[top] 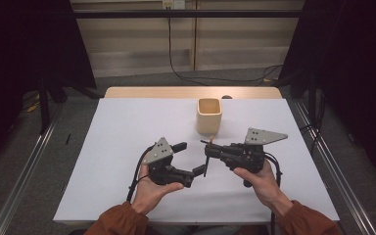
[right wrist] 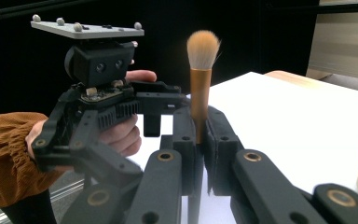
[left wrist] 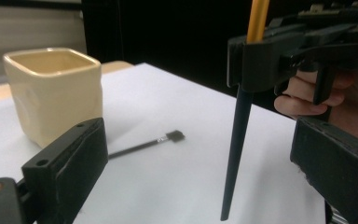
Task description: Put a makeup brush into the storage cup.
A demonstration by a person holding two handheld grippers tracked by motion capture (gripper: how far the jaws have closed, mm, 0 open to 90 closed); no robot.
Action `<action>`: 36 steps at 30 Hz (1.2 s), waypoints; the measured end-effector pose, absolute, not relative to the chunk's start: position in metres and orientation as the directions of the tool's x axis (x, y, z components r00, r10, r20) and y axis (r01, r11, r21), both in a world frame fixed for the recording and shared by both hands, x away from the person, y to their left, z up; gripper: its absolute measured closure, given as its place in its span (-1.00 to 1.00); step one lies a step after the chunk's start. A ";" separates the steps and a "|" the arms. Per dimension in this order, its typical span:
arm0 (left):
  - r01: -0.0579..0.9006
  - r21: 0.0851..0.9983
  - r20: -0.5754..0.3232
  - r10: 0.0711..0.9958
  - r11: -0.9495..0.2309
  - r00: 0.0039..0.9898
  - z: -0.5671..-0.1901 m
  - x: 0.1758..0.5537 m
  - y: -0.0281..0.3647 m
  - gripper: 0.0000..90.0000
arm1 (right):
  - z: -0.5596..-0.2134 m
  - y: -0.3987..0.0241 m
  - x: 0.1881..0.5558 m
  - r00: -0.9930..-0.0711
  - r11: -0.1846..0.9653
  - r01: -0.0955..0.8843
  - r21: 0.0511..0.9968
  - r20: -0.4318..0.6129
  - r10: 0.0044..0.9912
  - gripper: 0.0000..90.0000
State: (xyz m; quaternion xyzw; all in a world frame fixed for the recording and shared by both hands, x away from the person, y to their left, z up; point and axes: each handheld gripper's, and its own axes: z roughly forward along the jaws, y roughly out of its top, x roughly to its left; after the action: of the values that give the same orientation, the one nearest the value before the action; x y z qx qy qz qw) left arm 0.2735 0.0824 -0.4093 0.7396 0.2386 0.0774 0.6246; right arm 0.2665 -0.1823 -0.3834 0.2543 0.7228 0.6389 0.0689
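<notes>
A makeup brush (top: 207, 157) with pale bristles (right wrist: 203, 46), a gold ferrule and a thin black handle (left wrist: 237, 140) stands upright, bristles up, above the white table (top: 127, 127). My right gripper (top: 209, 150) (right wrist: 200, 140) is shut on the brush at the lower end of the ferrule. My left gripper (top: 191, 158) (left wrist: 200, 158) is open. Its jaws stand wide on either side of the black handle without touching it. In the right gripper view the left gripper (right wrist: 151, 130) faces the brush from the left.
A cream square cup (top: 209, 115) (left wrist: 51, 93) stands behind the grippers near the table's far edge. A small thin black applicator (left wrist: 144, 144) lies flat on the table beside the cup. The table's left and right parts are bare white.
</notes>
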 end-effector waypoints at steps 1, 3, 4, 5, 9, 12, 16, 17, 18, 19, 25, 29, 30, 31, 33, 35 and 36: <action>0.259 0.960 -0.186 0.450 -0.107 0.874 -0.409 0.274 0.085 -0.93 | -0.383 -0.183 0.267 -0.861 0.054 0.277 0.959 0.223 0.457 0.86; 0.268 0.957 -0.192 0.456 -0.108 0.869 -0.408 0.273 0.088 -0.94 | -0.383 -0.183 0.266 -0.859 0.053 0.276 0.960 0.221 0.461 0.86; 0.271 0.955 -0.189 0.461 -0.119 0.867 -0.408 0.273 0.090 -0.94 | -0.383 -0.183 0.266 -0.859 0.054 0.274 0.960 0.219 0.462 0.86; 0.271 0.954 -0.184 0.464 -0.127 0.866 -0.409 0.273 0.092 -0.95 | -0.383 -0.183 0.266 -0.860 0.056 0.270 0.961 0.215 0.464 0.86; 0.267 0.954 -0.175 0.469 -0.137 0.866 -0.414 0.272 0.102 -0.95 | -0.383 -0.184 0.267 -0.857 0.056 0.269 0.962 0.212 0.470 0.86; 0.264 0.953 -0.163 0.486 -0.148 0.859 -0.415 0.272 0.109 -0.95 | -0.383 -0.185 0.267 -0.854 0.056 0.269 0.962 0.211 0.475 0.86; 0.259 0.955 -0.154 0.500 -0.146 0.852 -0.417 0.271 0.116 -0.96 | -0.382 -0.187 0.268 -0.851 0.050 0.267 0.962 0.211 0.481 0.86; 0.257 0.955 -0.150 0.502 -0.150 0.852 -0.417 0.270 0.118 -0.96 | -0.382 -0.187 0.268 -0.851 0.049 0.266 0.963 0.211 0.482 0.86; 0.255 0.956 -0.149 0.504 -0.148 0.851 -0.418 0.269 0.120 -0.96 | -0.382 -0.187 0.267 -0.851 0.050 0.265 0.963 0.209 0.482 0.86; 0.255 0.956 -0.150 0.506 -0.146 0.850 -0.418 0.268 0.122 -0.96 | -0.382 -0.187 0.267 -0.851 0.052 0.265 0.963 0.208 0.483 0.86; 0.250 0.958 -0.135 0.544 -0.143 0.828 -0.419 0.267 0.139 -0.96 | -0.382 -0.189 0.268 -0.845 0.053 0.265 0.963 0.205 0.495 0.86; 0.260 0.956 -0.140 0.572 -0.133 0.808 -0.419 0.269 0.150 -0.96 | -0.383 -0.188 0.269 -0.845 0.061 0.266 0.962 0.203 0.495 0.86; 0.262 0.956 -0.142 0.575 -0.132 0.806 -0.419 0.269 0.152 -0.96 | -0.383 -0.188 0.269 -0.844 0.062 0.268 0.961 0.203 0.497 0.86; 0.261 0.956 -0.140 0.580 -0.132 0.803 -0.418 0.269 0.155 -0.96 | -0.383 -0.189 0.269 -0.843 0.062 0.268 0.962 0.203 0.497 0.86; 0.261 0.955 -0.129 0.595 -0.141 0.793 -0.418 0.269 0.161 -0.96 | -0.383 -0.190 0.270 -0.841 0.058 0.267 0.962 0.203 0.501 0.86; 0.266 0.955 -0.136 0.605 -0.130 0.784 -0.419 0.268 0.167 -0.96 | -0.382 -0.192 0.270 -0.839 0.057 0.265 0.963 0.201 0.505 0.86; 0.270 0.953 -0.134 0.612 -0.136 0.780 -0.419 0.267 0.170 -0.96 | -0.382 -0.193 0.271 -0.838 0.055 0.266 0.963 0.202 0.506 0.86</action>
State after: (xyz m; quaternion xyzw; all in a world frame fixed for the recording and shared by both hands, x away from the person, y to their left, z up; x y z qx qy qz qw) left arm 0.2667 0.1695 -0.4194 0.7393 0.2982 0.1457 0.5859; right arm 0.2707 -0.1927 -0.3824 0.2680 0.7201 0.6329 0.0951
